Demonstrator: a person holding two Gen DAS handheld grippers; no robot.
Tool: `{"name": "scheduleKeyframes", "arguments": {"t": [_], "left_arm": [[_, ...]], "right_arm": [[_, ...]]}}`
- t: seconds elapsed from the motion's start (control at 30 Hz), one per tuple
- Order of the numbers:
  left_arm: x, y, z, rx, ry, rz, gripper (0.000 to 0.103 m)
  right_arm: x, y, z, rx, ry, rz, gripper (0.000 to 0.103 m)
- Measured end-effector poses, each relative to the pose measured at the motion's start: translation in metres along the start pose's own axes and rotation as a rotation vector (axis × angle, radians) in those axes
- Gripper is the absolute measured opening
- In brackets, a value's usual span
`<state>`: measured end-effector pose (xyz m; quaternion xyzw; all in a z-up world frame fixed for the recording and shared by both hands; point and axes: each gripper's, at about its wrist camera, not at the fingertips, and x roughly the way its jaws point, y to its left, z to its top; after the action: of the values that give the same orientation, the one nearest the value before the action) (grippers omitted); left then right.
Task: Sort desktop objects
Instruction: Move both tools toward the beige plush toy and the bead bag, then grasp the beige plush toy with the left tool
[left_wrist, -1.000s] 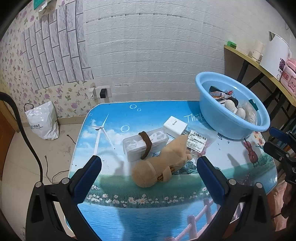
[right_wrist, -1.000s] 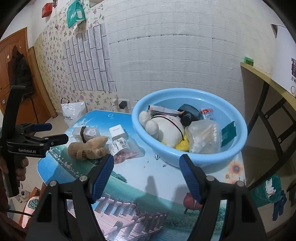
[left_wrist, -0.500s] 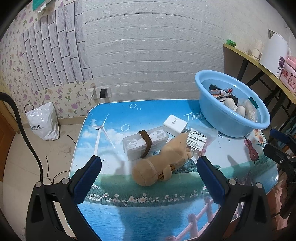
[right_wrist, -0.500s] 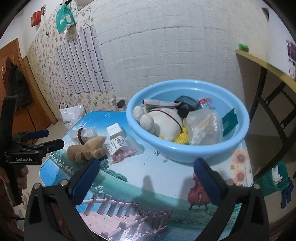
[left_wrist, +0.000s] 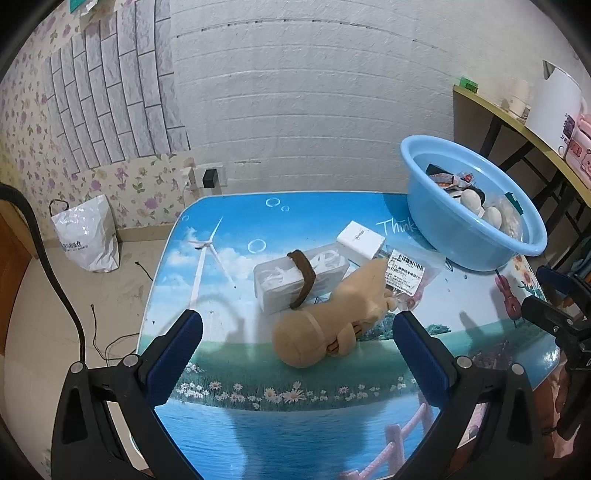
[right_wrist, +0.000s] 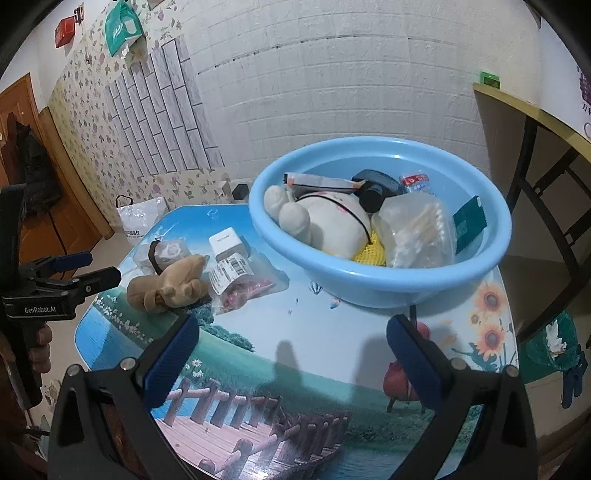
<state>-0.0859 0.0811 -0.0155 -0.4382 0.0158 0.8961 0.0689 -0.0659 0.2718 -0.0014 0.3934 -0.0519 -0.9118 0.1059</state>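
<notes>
Two grippers hang over the counter, both empty as far as I can see. My left gripper has its fingers spread wide above the near edge, nothing between them. Going left to right from there: a clear plastic box with a brown strap around it lies near the middle of the counter, and a tan plush toy lies in front of it, its body against the box. A white box sits just behind the plush, and a clear packet with a barcode label rests against the plush's far end. The blue basin stands at the far right corner of the counter; in it I see a white plush, a clear bag of cotton swabs, a dark green packet leaning on the inner wall, a black object and some small wrappers. My right gripper hovers over the near right edge in front of the basin, fingers released and wide apart, holding nothing. A white plastic bag stands on the floor by the wall, left of the counter.
</notes>
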Motion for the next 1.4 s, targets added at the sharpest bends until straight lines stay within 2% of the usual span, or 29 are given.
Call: {"name": "scheduleKeyframes", "arguments": {"t": [0.47, 0.6, 0.83, 1.13, 1.17, 1.23, 1.27, 1.33, 1.4], "left_arm": [[0.016, 0.018, -0.016, -0.049, 0.047, 0.002, 0.103], [0.020, 0.016, -0.017, -0.056, 0.051, -0.026, 0.103], [0.041, -0.004, -0.017, -0.006, 0.065, -0.078, 0.103], [0.061, -0.002, -0.017, -0.007, 0.066, -0.139, 0.102], [0.061, -0.002, -0.018, -0.010, 0.065, -0.158, 0.099], [0.062, -0.002, -0.019, -0.012, 0.069, -0.180, 0.085], [0.063, -0.002, -0.020, -0.008, 0.075, -0.183, 0.074], [0.063, -0.001, -0.022, 0.001, 0.075, -0.182, 0.069], [0.062, 0.001, -0.024, 0.004, 0.074, -0.205, 0.068]], "right_arm": [[0.019, 0.009, -0.005, -0.019, 0.051, 0.003, 0.103], [0.023, 0.012, -0.007, -0.022, 0.060, 0.004, 0.103], [0.033, 0.021, -0.004, -0.048, 0.070, 0.006, 0.103], [0.055, 0.034, 0.009, -0.082, 0.045, 0.019, 0.103], [0.058, 0.037, 0.010, -0.088, 0.044, 0.021, 0.103], [0.065, 0.041, 0.012, -0.097, 0.052, 0.028, 0.101], [0.068, 0.044, 0.013, -0.100, 0.057, 0.030, 0.099], [0.072, 0.047, 0.013, -0.105, 0.064, 0.034, 0.098], [0.075, 0.049, 0.013, -0.108, 0.068, 0.035, 0.094]]}}
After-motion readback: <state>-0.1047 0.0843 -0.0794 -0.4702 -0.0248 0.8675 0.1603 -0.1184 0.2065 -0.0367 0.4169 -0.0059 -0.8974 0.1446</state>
